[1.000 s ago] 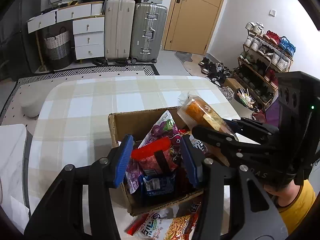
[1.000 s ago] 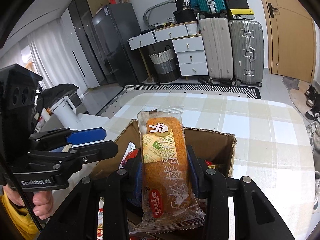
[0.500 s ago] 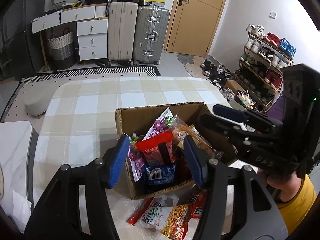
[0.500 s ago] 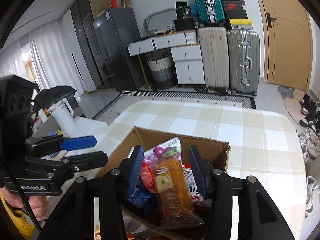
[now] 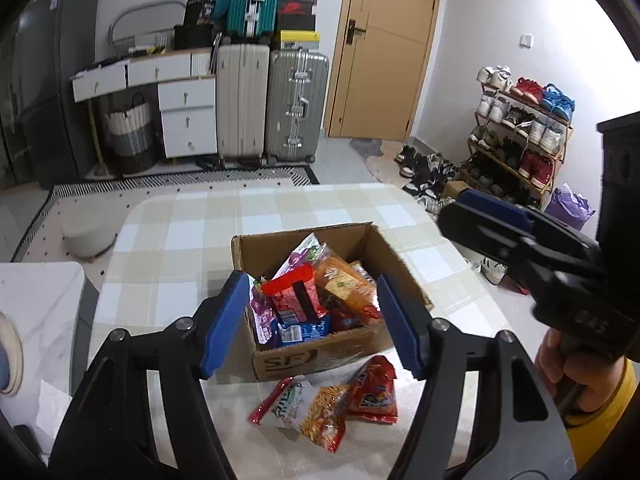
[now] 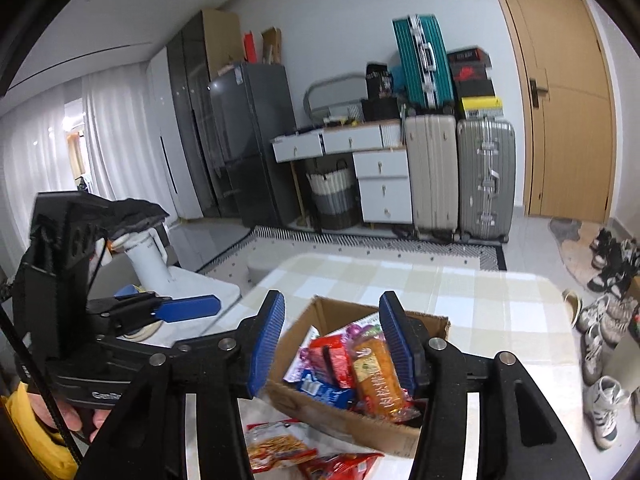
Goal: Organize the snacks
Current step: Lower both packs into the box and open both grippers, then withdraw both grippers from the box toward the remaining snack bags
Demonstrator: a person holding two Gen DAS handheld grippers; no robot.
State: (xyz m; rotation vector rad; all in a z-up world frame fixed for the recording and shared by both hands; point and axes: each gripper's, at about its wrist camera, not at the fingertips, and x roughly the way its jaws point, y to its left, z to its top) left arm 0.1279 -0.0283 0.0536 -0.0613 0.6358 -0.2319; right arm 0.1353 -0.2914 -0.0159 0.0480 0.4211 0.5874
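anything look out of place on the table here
Yes: two snack packets and lie on the table in front of the cardboard box, not in it with the other snacks. Nothing looks spilled or torn.

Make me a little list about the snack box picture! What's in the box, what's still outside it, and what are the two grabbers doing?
box: brown cardboard box on the checked table, open at the top
inside the box: orange cake bar, red packet, blue packet, purple packet
outside the box: two snack bags lying on the table in front of it
left gripper: open, nothing between the fingers, jaws have just been opening
right gripper: open, empty, jaws have just been opening
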